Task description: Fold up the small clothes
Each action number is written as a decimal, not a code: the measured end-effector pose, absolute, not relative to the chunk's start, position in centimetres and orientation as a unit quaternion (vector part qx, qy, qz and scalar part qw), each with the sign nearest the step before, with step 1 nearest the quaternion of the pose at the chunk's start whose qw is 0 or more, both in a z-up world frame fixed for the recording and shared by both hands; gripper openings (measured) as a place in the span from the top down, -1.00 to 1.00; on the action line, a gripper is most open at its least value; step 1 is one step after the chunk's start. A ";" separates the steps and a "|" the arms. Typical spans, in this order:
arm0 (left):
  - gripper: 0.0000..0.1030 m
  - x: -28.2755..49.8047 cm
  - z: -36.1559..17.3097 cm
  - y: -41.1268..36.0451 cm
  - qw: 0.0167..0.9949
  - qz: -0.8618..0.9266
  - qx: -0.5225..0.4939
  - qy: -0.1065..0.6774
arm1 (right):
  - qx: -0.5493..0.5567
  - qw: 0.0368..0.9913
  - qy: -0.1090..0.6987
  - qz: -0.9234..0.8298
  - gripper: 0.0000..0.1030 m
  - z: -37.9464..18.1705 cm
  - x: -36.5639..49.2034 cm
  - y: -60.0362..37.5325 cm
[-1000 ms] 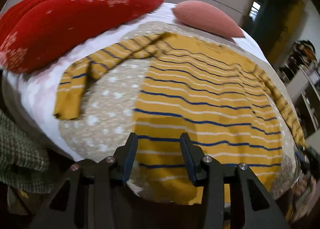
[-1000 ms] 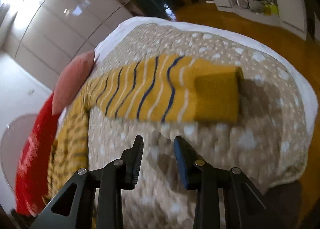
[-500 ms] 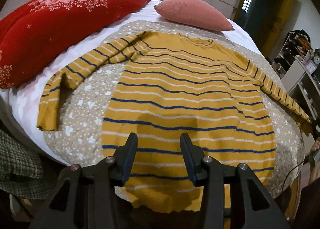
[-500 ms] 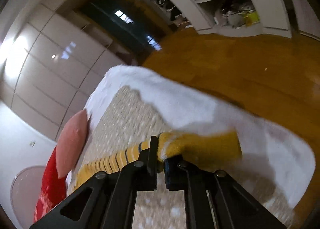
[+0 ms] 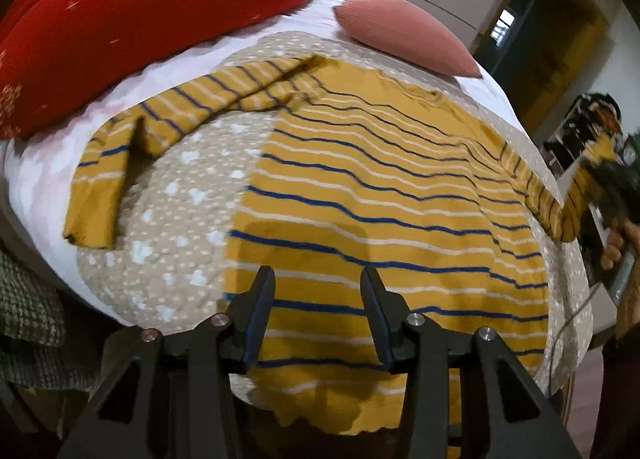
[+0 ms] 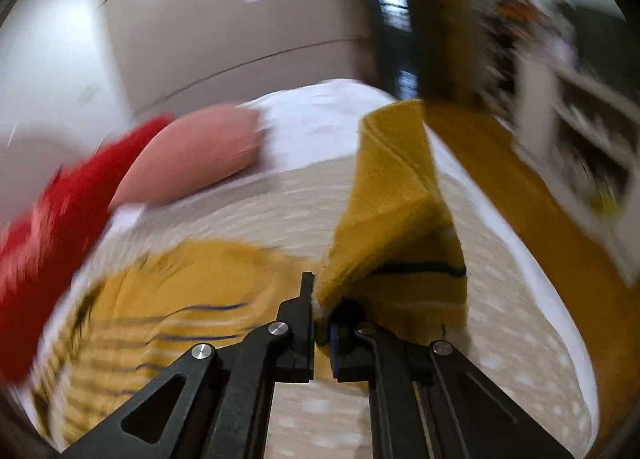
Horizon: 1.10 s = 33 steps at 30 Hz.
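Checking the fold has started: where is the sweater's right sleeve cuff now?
The cuff is pinched in the right gripper, lifted off the dotted blanket; in the left wrist view it hangs at the far right, beyond the sweater body.

A home bedroom: bed (image 5: 48, 179), pillows (image 5: 404, 35), wardrobe doors (image 6: 240, 39).

One striped sweater (image 5: 380, 195), two pillows — one red (image 5: 132, 19), one pink (image 5: 404, 35) — two grippers (image 5: 316, 315) (image 6: 322, 323).
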<state>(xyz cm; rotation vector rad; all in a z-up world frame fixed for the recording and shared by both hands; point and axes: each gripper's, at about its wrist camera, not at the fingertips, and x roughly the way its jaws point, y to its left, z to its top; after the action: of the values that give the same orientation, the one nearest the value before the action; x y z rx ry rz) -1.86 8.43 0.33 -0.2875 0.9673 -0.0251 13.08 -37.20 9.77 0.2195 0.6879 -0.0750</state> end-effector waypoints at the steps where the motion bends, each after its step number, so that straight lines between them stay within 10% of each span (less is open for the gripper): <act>1: 0.16 -2.0 0.4 9.0 0.876 -0.011 -0.142 0.461 | 0.073 0.938 0.339 -0.012 0.88 10.0 14.1 -33.6; 17: 0.09 -3.3 -1.0 17.9 0.872 0.034 -0.221 0.435 | -0.284 0.865 0.385 0.154 0.88 -1.9 16.1 -1.2; 23: 0.09 -3.4 -1.5 18.0 0.868 0.028 -0.232 0.438 | -0.327 0.856 0.360 0.177 0.63 -2.2 15.3 1.9; 26: 0.09 -3.7 -1.3 18.3 0.870 0.034 -0.231 0.435 | -0.314 0.848 0.366 0.222 0.16 -1.7 14.7 3.2; 33: 0.05 -3.7 -1.5 20.6 0.871 0.073 -0.223 0.431 | -0.234 0.868 0.374 0.226 0.03 2.3 12.1 -1.2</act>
<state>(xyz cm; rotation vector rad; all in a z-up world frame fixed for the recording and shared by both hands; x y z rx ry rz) -3.69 20.56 -1.53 -0.4672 0.9021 0.1530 12.09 -1.19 2.27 -0.4897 0.7830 0.4723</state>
